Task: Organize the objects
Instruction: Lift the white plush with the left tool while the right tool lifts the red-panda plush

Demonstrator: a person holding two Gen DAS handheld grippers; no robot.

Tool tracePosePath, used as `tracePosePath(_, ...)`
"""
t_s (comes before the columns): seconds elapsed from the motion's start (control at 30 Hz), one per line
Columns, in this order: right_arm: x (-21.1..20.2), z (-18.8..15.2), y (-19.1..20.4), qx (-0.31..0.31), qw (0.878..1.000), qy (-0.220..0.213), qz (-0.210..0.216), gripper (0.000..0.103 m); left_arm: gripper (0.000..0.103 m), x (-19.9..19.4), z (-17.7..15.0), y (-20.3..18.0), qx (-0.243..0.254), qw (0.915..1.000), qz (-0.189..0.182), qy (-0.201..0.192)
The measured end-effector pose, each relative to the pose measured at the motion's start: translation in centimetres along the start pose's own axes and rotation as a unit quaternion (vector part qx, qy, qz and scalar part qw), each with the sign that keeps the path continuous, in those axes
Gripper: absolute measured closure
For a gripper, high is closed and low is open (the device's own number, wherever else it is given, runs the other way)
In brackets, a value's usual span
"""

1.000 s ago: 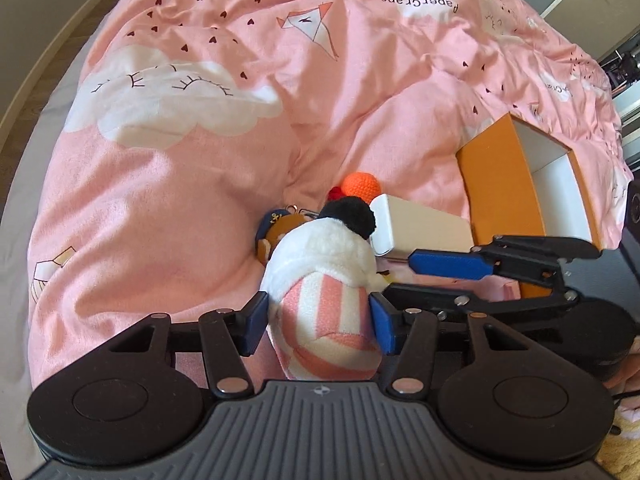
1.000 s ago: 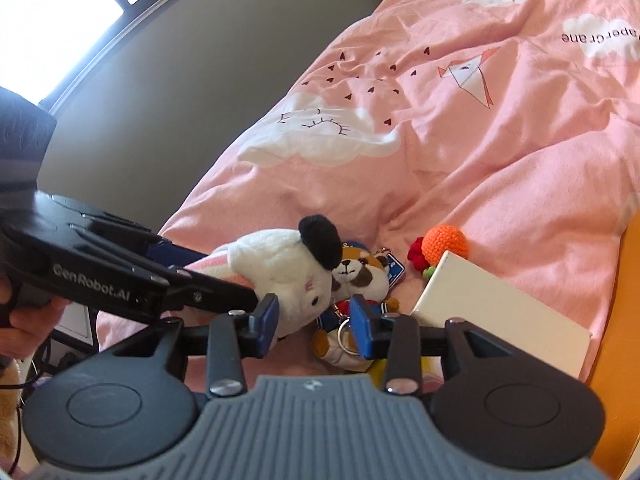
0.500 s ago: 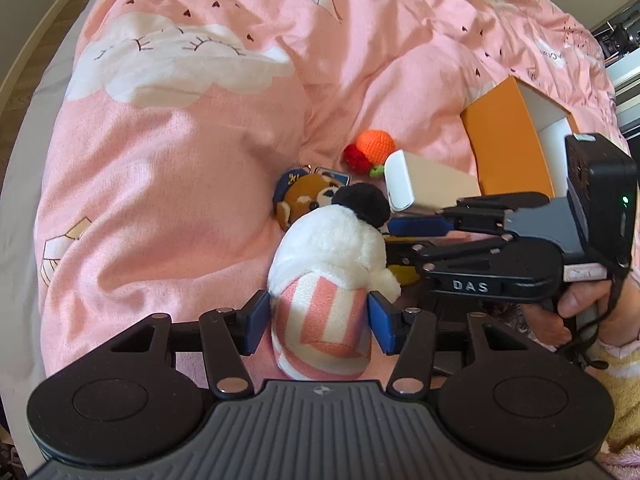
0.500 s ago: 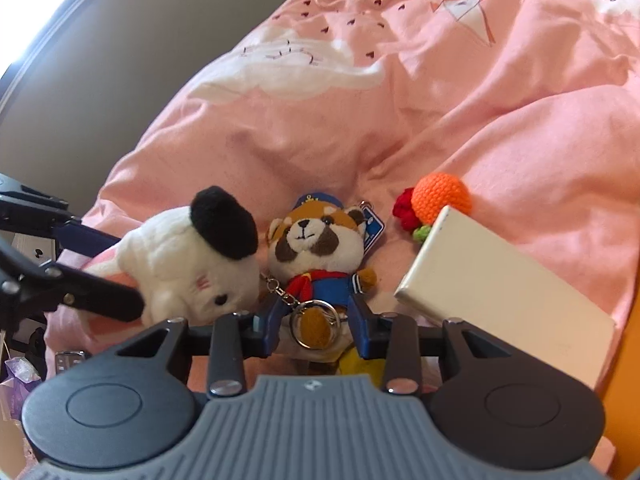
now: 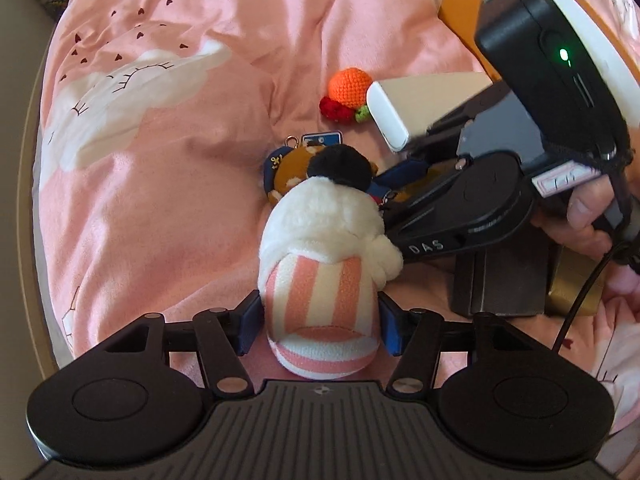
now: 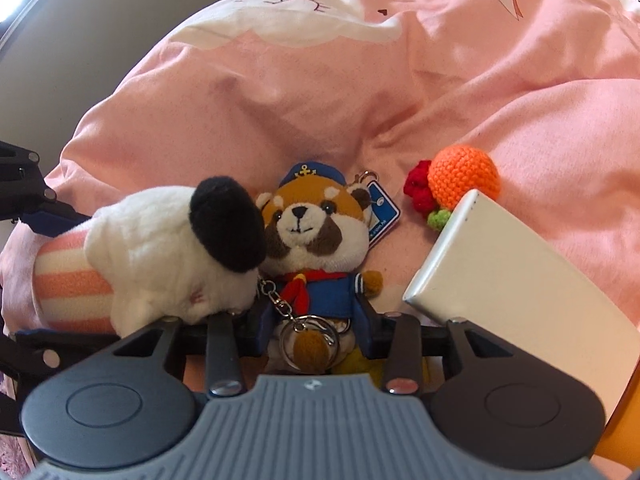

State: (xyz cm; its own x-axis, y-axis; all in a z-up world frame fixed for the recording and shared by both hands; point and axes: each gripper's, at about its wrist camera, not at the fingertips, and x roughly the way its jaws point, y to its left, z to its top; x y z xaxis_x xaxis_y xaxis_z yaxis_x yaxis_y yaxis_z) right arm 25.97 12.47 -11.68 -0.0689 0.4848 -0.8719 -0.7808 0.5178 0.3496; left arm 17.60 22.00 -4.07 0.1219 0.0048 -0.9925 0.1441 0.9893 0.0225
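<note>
Left claw (image 5: 318, 322) clamped on striped base of white plush (image 5: 320, 264), near on bed (image 5: 160, 168), likely to lift clear | Right claw (image 6: 310, 326) straddling sailor bear (image 6: 316, 248), grip unconfirmed, cannot tell | orange box (image 5: 460, 4) far right, probable destination

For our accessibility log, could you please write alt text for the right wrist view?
The right gripper closes around a red-panda sailor plush keychain lying on a pink bedspread, beside a white black-eared plush, an orange crocheted fruit and a white box.
</note>
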Motion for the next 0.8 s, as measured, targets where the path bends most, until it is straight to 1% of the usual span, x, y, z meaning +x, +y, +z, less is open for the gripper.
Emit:
tracePosePath(0.07,-0.4,-0.2,0.0,0.001,1.000,-0.005,0.002,0.066,0.038,-0.6,0.2,0.4,-0.019,0.9997,-0.011,-0.011)
tracePosePath(0.27,-3.3,-0.4,0.8,-0.012,0.999,-0.041,-0.005,0.071,0.040,-3.6,-1.6,1.4,-0.068,0.9951,-0.044,-0.058)
tracePosePath(0.43,-7.0,-0.5,1.8,-0.029,0.996,-0.080,-0.013,0.072,0.040,-6.7,-3.3,2.3,-0.112,0.9849,-0.088,-0.099)
tracePosePath(0.57,-10.4,-0.9,2.8,-0.043,0.993,-0.113,-0.008,0.072,0.040,-8.8,-4.3,2.2,-0.131,0.9775,-0.104,-0.129)
tracePosePath(0.63,-12.0,-1.0,3.6,-0.055,0.990,-0.130,-0.009,0.072,0.040,-9.4,-4.2,2.0,-0.130,0.9756,-0.104,-0.143)
tracePosePath(0.7,-13.6,-1.5,4.4,-0.074,0.986,-0.147,-0.028,0.072,0.040,-10.0,-3.9,1.4,-0.121,0.9754,-0.101,-0.154)
tracePosePath(0.77,-14.7,-2.4,5.3,-0.104,0.979,-0.161,-0.064,0.072,0.040,-10.8,-4.0,0.4,-0.104,0.9764,-0.099,-0.161)
tracePosePath(0.8,-15.0,-2.9,5.8,-0.124,0.974,-0.165,-0.090,0.072,0.040,-11.0,-4.1,-0.3,-0.092,0.9778,-0.100,-0.160)
